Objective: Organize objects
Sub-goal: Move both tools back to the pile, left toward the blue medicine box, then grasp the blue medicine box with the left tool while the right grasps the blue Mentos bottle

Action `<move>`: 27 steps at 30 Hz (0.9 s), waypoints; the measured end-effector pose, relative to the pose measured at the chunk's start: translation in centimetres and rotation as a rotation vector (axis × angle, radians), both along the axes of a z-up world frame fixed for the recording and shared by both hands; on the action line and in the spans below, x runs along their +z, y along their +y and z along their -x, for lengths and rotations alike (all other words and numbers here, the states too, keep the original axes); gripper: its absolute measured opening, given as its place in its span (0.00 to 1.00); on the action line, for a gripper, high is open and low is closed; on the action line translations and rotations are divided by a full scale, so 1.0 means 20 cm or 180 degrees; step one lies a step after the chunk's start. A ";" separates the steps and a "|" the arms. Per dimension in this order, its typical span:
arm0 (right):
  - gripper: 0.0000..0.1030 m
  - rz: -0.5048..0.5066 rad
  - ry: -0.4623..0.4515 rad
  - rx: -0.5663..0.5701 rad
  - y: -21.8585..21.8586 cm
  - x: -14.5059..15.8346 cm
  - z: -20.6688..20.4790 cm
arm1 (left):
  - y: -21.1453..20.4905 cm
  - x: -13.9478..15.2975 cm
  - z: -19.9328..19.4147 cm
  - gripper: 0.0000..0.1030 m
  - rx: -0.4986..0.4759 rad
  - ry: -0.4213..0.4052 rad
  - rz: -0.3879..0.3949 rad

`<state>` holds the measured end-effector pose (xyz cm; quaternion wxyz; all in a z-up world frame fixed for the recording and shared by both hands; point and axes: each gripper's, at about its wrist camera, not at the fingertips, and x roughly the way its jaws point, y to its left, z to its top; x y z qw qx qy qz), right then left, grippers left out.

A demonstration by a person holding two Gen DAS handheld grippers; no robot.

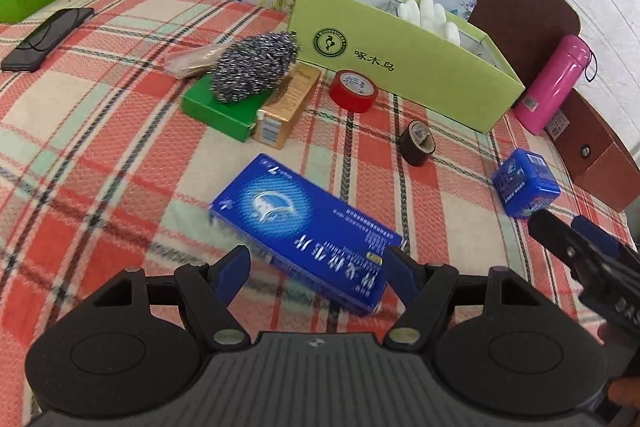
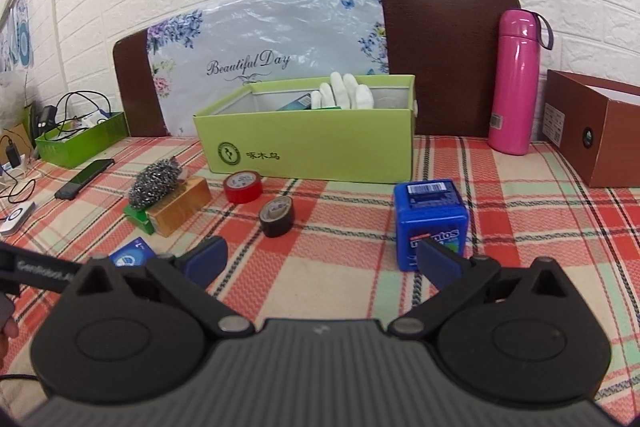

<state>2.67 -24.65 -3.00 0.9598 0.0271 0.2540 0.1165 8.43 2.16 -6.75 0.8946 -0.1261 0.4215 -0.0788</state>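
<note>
Plaid bedspread (image 1: 100, 131) carries everything. Light green open box (image 1: 404, 67) sits at 12–1 o'clock from the left tongs, white gloves (image 1: 428, 13) already inside; likely the drop target, judging by the task.

Flat blue carton (image 1: 308, 227) lies directly ahead of the left tongs (image 1: 316, 269), at 12 o'clock. Its near end sits between the two spread fingers, but contact isn't clear. Long axis runs roughly 10 to 4 o'clock in the left view, so it's skewed to the finger line. A squeeze as things stand would land across a corner; I'd rotate the wrist to square up with the short side first.

Blue candy cube (image 2: 430, 223) stands upright at about 1 o'clock from the right tongs (image 2: 322, 263), just beyond the right finger, not between the two. Right tongs also spread wide, holding nothing. Right hand is clearly the nearer one for the cube, left for the carton.

Rest of the clutter, further out:
- pink flask (image 2: 516, 83), 1–2 o'clock, upright against the headboard
- steel scourer (image 1: 254, 67) on a green packet (image 1: 216, 111), gold carton (image 1: 288, 107) just beside it
- red tape roll (image 1: 354, 89), 12 o'clock, near the box front
- black tape roll (image 1: 418, 143), closer in

Risk: the carton is thin and flat, so it could skid on the fabric.
</note>
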 end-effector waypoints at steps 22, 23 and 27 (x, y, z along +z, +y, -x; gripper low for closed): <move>0.88 0.0599 0.0112 -0.0455 -0.15 -0.15 -0.38 | -0.35 -0.04 -0.09 0.60 -0.1020 -0.0336 -0.0786; 0.81 0.0604 0.0124 -0.0458 -0.15 -0.16 -0.39 | -0.34 -0.04 -0.08 0.60 -0.1024 -0.0334 -0.0780; 0.53 0.0551 0.0190 -0.0448 -0.14 -0.17 -0.40 | -0.32 -0.04 -0.03 0.60 -0.1061 -0.0336 -0.0813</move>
